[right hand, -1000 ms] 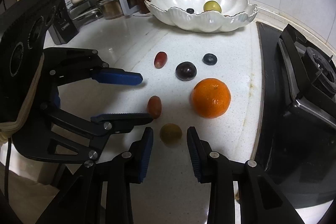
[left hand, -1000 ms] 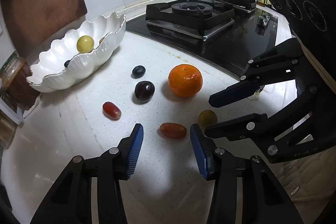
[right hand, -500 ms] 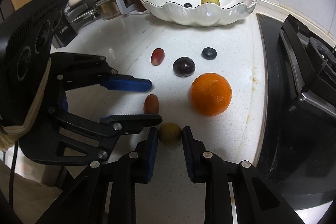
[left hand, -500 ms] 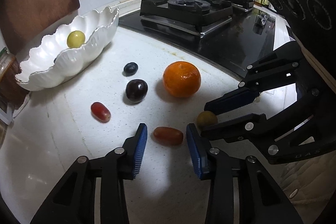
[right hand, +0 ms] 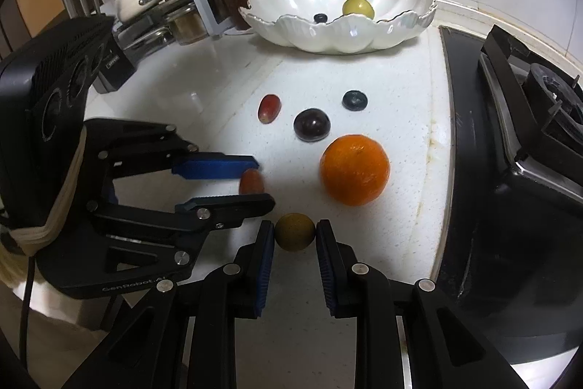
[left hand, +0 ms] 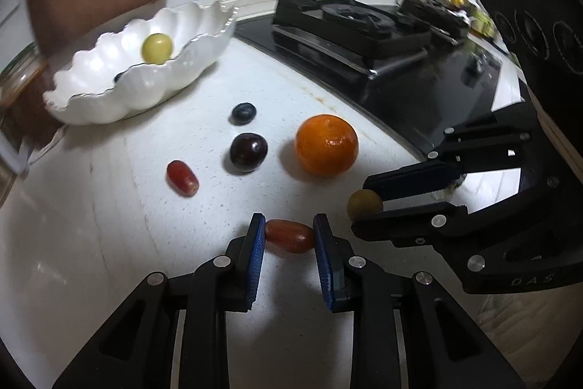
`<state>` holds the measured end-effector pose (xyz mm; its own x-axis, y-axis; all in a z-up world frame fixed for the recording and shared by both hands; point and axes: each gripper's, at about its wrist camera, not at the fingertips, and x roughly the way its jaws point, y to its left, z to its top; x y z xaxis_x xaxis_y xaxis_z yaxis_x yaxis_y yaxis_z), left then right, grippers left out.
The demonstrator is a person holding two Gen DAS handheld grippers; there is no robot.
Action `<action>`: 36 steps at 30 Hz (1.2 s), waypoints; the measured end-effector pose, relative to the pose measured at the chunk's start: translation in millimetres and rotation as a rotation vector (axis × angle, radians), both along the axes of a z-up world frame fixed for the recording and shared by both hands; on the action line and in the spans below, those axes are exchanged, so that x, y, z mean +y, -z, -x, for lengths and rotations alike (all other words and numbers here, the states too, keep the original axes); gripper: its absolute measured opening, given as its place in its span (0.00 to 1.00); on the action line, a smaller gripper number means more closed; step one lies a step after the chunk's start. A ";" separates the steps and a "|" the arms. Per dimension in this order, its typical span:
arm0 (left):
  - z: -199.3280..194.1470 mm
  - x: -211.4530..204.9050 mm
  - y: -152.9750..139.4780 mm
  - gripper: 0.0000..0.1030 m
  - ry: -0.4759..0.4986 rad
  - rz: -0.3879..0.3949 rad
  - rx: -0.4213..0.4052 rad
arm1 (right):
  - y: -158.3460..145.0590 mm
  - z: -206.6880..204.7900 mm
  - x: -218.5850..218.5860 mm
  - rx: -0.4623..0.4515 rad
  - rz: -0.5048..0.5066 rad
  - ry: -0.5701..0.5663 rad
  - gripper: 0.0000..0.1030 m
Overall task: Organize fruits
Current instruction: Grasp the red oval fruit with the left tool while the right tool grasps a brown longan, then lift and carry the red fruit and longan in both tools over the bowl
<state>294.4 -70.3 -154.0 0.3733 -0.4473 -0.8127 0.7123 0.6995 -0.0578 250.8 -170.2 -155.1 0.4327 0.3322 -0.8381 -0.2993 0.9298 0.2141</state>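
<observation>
The left gripper [left hand: 289, 237], jaws just closing, is pinching an oblong red grape [left hand: 289, 236] on the white counter [left hand: 109, 243]; the right gripper [right hand: 295, 232] is clamping a greenish grape [right hand: 294, 231], seemingly resting there; a scalloped bowl [right hand: 328, 35] is sitting behind.
</observation>
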 end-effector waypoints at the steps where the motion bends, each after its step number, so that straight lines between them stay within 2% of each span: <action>1: -0.1 0.3 -0.8 0.26 -0.015 0.003 0.007 | -1.0 -0.1 -0.6 -0.001 -0.003 -0.001 0.25; 15: 3.3 11.2 -33.7 0.26 -0.238 0.063 -0.023 | -27.8 -3.7 -9.5 -0.074 -0.032 -0.011 0.25; 21: 3.5 14.8 -52.3 0.26 -0.295 0.076 -0.080 | -43.6 -9.7 -8.9 -0.126 -0.051 -0.018 0.25; 36: -9.8 26.5 -97.7 0.26 -0.456 0.163 -0.214 | -87.9 -36.4 -17.4 -0.305 -0.090 0.041 0.25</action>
<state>304.2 -43.8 -56.2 0.7096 -0.3149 -0.6303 0.3455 0.9351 -0.0782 287.2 -187.6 -67.2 0.6738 0.3765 -0.6358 -0.3248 0.9238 0.2028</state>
